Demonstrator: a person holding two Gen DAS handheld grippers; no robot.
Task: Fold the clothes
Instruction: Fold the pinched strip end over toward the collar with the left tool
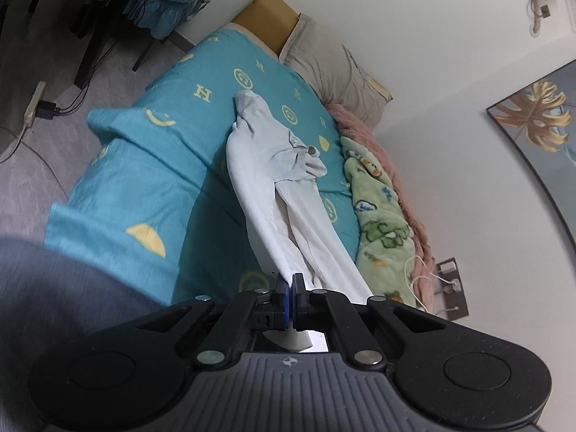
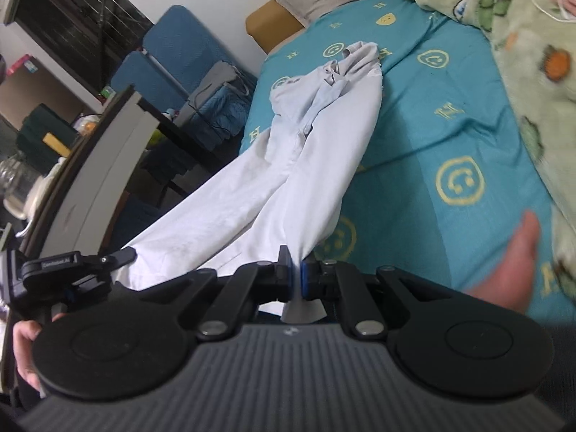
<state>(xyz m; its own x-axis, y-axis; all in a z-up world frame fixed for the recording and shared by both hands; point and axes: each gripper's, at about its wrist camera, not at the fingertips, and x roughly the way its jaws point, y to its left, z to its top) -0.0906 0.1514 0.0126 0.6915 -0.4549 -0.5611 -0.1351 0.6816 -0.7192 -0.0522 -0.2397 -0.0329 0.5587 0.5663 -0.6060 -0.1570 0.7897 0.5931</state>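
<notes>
**Both grippers pinch the white garment and hold it up off the bed**

From the left wrist camera, a blurred blue-grey sleeve (image 1: 54, 288) fills the lower left corner, beside the left gripper (image 1: 289, 282). Beyond it and to its left lies grey floor with a power strip (image 1: 34, 104) and dark cables. Straight ahead of the gripper spreads the bed's turquoise cover (image 1: 162, 165), printed with yellow smiley faces and letters. The jaws are closed tight on an edge of the white garment (image 1: 273, 194), and a bit of cloth pokes out behind the blue pads (image 1: 286, 298). From the pinch the fabric runs away from the gripper in a long taut band, its far end bunched and resting on the cover. To the right of the garment lie a green cartoon-print blanket (image 1: 378, 216) and a pink fuzzy one (image 1: 363, 133) along the wall, with a beige pillow (image 1: 331, 68) at the far end of the bed. A framed leaf picture (image 1: 532, 122) hangs on the wall far right.

From the right wrist camera, the left gripper (image 2: 126, 252) shows at the lower left, its tip clamped on the garment (image 2: 288, 165), with a hand (image 2: 27, 345) under it. A curved grey tabletop (image 2: 97, 180) and cluttered shelves stand beyond. The right gripper (image 2: 297, 270) is clamped on another edge of the same cloth, which passes between its pads. The garment sags between the two grips and stretches ahead to the cover (image 2: 432, 136). To the right of the gripper a blurred finger (image 2: 511, 262) shows, with the green blanket (image 2: 522, 54) past it.
</notes>
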